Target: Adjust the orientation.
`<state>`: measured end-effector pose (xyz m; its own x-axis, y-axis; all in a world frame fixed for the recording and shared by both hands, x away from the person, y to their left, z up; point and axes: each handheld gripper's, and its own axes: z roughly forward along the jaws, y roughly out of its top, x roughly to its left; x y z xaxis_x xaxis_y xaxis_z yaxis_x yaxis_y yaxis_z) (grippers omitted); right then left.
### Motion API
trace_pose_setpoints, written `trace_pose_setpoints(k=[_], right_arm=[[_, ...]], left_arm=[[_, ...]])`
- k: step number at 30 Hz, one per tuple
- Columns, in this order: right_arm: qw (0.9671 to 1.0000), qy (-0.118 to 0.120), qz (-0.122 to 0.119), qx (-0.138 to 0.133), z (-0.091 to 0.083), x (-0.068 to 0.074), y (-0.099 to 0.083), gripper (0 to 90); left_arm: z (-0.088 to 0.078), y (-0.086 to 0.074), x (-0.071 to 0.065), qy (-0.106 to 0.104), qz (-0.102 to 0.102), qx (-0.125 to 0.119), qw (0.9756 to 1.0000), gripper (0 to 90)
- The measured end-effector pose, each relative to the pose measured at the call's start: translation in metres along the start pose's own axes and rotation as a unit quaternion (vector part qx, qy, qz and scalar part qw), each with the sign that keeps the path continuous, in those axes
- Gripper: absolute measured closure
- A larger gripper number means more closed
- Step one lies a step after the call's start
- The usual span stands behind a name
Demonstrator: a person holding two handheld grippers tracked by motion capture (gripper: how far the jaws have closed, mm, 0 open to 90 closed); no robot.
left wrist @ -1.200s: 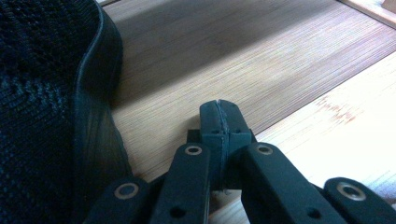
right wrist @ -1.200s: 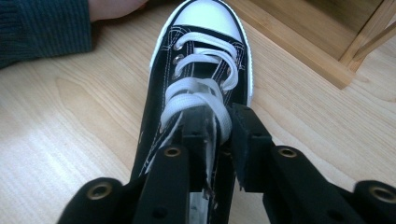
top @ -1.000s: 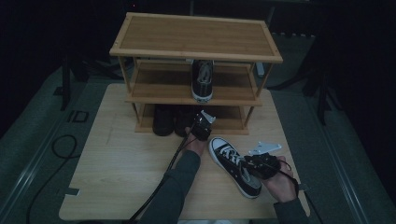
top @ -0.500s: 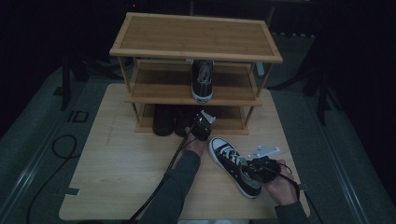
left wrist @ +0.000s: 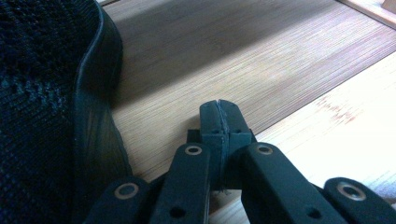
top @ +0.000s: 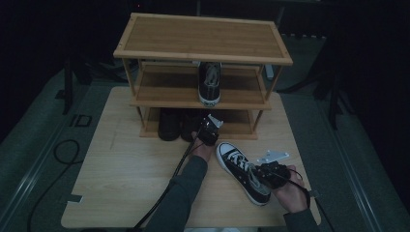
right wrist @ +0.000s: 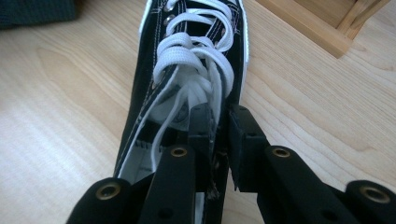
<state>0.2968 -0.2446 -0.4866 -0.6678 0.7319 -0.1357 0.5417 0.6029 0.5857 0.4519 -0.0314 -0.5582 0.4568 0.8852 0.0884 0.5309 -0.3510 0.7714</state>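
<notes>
Right gripper (right wrist: 218,122) closing on the collar of the black canvas sneaker with white laces (top: 243,170).

In the lower right of the high view the sneaker lies on the pale wooden table (top: 121,183), before the bamboo shoe rack (top: 203,38). The jaws have just been closing, one inside the shoe, one outside, pinching the thin side wall. Soft canvas may fold and slip when lifted. The left gripper (left wrist: 219,116) is closed on nothing, beside a dark mesh shoe (left wrist: 42,107).

Black canvas sneaker (top: 244,171) with white laces, white toe cap and white sole edge. Rack (top: 203,38) and table (top: 121,183) are light honey wood, and the 2 shoes (top: 176,124) down low look plain black.
</notes>
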Motion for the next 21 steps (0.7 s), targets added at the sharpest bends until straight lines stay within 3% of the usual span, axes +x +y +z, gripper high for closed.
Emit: trace_pose_setpoints(k=[12,15,21], right_arm=[[0.9999,0.01,0.01,0.006,0.021,-0.002,0.005,80.7],[0.9997,0.017,0.018,-0.001,0.02,-0.004,0.005,86.6],[0.9991,0.025,0.033,-0.007,0.016,-0.008,0.005,87.9]], left_arm=[[0.0,0.0,0.0,0.0,0.0,0.0,1.0,90.0],[0.0,0.0,0.0,0.0,0.0,0.0,1.0,90.0],[0.0,0.0,0.0,0.0,0.0,0.001,1.0,90.0]])
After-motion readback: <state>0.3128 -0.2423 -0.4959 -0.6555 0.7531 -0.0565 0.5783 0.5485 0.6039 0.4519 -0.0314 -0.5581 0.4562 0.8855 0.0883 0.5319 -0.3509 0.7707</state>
